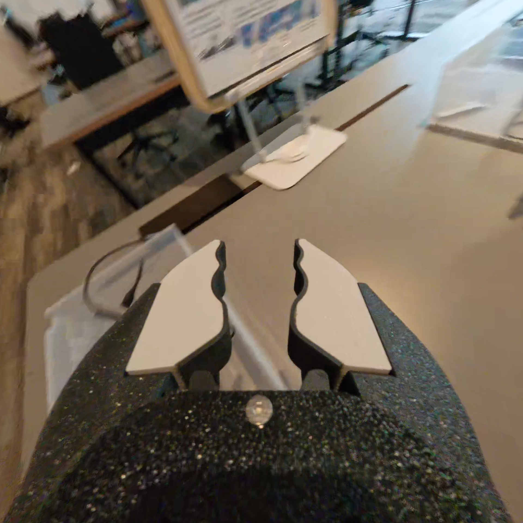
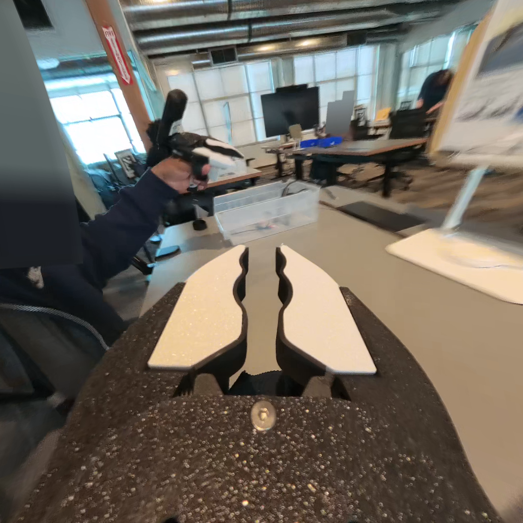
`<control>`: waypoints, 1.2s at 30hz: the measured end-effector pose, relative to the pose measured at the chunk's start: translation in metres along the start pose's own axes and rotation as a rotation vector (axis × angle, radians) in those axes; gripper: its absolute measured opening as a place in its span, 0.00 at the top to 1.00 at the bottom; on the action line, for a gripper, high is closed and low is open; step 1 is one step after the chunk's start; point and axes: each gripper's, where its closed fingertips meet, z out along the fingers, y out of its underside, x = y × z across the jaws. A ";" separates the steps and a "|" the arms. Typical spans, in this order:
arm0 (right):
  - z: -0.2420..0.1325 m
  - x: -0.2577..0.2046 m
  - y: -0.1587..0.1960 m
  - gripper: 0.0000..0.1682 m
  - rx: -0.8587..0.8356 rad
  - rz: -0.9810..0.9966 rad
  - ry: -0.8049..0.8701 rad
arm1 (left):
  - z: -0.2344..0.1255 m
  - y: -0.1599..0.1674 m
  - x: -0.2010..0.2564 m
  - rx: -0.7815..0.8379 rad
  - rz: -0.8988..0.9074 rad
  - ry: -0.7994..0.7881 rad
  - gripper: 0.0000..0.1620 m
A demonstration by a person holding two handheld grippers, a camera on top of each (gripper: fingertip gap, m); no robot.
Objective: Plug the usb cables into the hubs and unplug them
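Left gripper [image 1: 259,246]: held above the desk [image 1: 396,254], its white fingers [image 1: 184,308] wide apart with nothing between them; only bare desk surface shows in the gap.
Left gripper, seen from the right wrist view [image 2: 223,155]: raised in the air in a person's hand [image 2: 181,177] with a dark sleeve [image 2: 121,226], above and to the left of the bin.
Right gripper [image 2: 262,249]: low over the grey desk [image 2: 396,353], its fingers [image 2: 203,311] parted by a narrow gap and gripping nothing.
Clear plastic bin [image 2: 268,209]: stands on the desk ahead of the right gripper's fingertips and well apart from them; in the left wrist view the bin [image 1: 73,325] lies below and to the left of the left fingers, partly hidden by the gripper body.
USB cable [image 1: 93,283]: a grey cable with a dark plug loops inside the bin, left of the left fingers and not touching them; in the right wrist view cables [image 2: 288,186] rise over the bin's far rim, too blurred to tell apart.
Hubs: small blurred items on the bin floor [image 2: 263,225]; I cannot tell what they are.
Poster stand: a framed poster [image 1: 249,42] on a thin post with a flat white base [image 1: 294,158] rests on the desk beyond the left fingers, to the right of the right fingers.
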 end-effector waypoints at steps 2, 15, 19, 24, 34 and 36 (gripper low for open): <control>-0.028 0.009 -0.015 0.90 -0.039 -0.057 0.081 | 0.014 -0.018 0.035 0.055 0.069 0.070 0.72; -0.221 0.093 -0.023 0.93 -0.579 -0.196 0.570 | 0.141 -0.040 0.193 0.212 0.018 0.462 0.75; -0.261 0.085 0.046 0.84 -0.981 -0.188 0.425 | 0.166 -0.024 0.230 0.254 0.015 0.524 0.76; -0.281 0.087 0.099 0.81 -1.286 -0.302 0.385 | 0.174 -0.007 0.245 0.268 0.083 0.519 0.77; -0.232 0.074 0.129 0.84 -1.223 -0.262 0.338 | 0.181 0.002 0.238 0.269 -0.011 0.545 0.80; -0.221 0.070 0.131 0.84 -1.206 -0.269 0.325 | 0.183 0.004 0.239 0.266 -0.007 0.546 0.80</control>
